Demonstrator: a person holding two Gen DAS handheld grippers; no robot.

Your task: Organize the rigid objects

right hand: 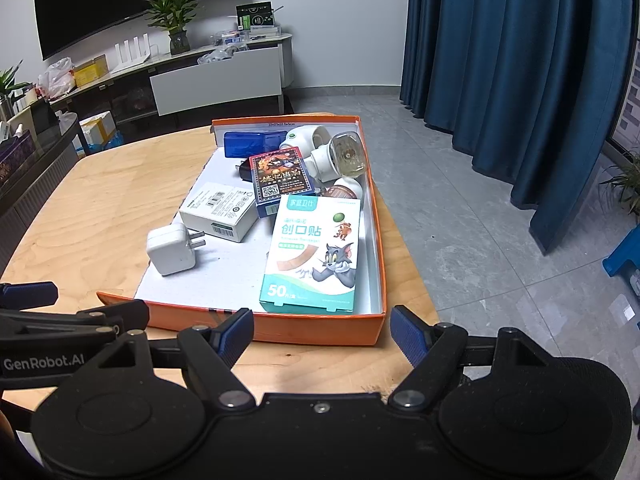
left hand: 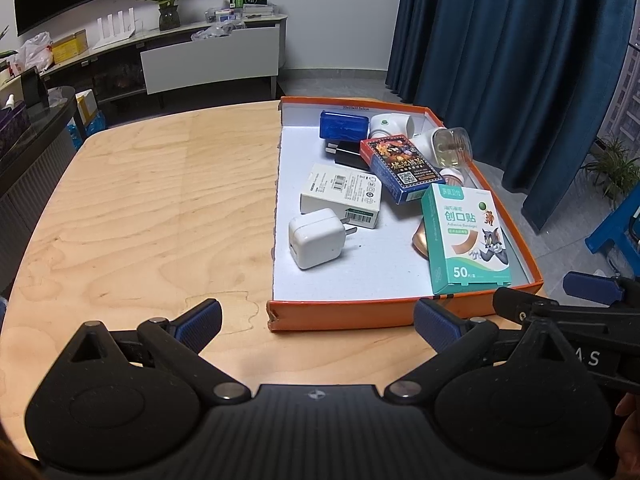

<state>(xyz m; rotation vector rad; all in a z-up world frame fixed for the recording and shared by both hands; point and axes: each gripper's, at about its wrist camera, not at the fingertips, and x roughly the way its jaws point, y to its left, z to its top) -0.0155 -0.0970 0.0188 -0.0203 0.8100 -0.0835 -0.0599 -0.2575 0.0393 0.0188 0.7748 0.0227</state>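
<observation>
An orange box lid (left hand: 340,316) (right hand: 320,330) with a white inside lies on the wooden table. It holds a green bandage box (left hand: 466,240) (right hand: 314,256), a white charger plug (left hand: 316,238) (right hand: 170,250), a white carton (left hand: 342,194) (right hand: 220,210), a card deck box (left hand: 400,164) (right hand: 280,178), a blue case (left hand: 344,126) (right hand: 248,143), a black adapter (left hand: 348,152) and white plug-in devices (left hand: 436,140) (right hand: 340,156). My left gripper (left hand: 318,322) is open and empty before the lid's near edge. My right gripper (right hand: 322,334) is open and empty there too.
The wooden table (left hand: 140,208) stretches left of the lid. Its right edge (right hand: 416,280) runs close beside the lid, with grey floor beyond. Blue curtains (left hand: 520,60) hang at the right. A TV cabinet (left hand: 180,48) stands at the back.
</observation>
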